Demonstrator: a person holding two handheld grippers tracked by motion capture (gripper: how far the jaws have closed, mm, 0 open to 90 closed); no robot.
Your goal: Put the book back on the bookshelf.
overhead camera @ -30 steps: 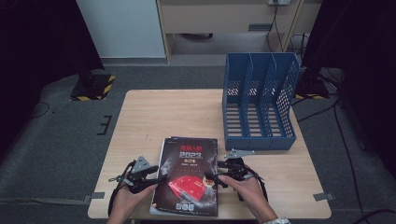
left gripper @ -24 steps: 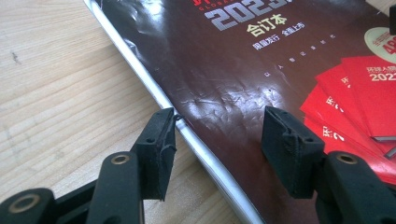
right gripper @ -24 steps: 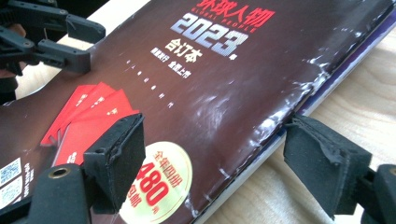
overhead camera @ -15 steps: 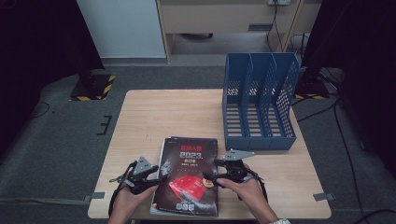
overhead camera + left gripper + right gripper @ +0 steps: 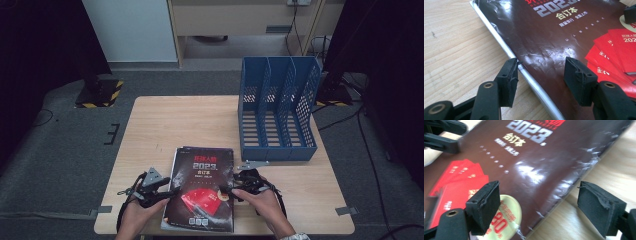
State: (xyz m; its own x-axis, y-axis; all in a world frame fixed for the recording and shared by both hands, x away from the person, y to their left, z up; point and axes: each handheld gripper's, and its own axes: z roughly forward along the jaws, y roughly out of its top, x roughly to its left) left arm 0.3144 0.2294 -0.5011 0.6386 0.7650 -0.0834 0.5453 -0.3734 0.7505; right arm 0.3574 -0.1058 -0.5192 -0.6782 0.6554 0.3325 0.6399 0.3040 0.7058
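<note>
Here, a dark-covered magazine [image 5: 201, 187] with red booklets and "2023" printed on its front lies flat at the lower centre of the high view, on the near part of the wooden table [image 5: 185, 120]. The left gripper [image 5: 169, 192] sits at its left edge, jaws spread and straddling the white page edge in the left gripper view, one pad on the wood side, the other over the cover. The right gripper [image 5: 225, 190] meets the opposite edge, jaws likewise spread across it. A blue file rack [image 5: 278, 111] stands at the upper right of the table.
</note>
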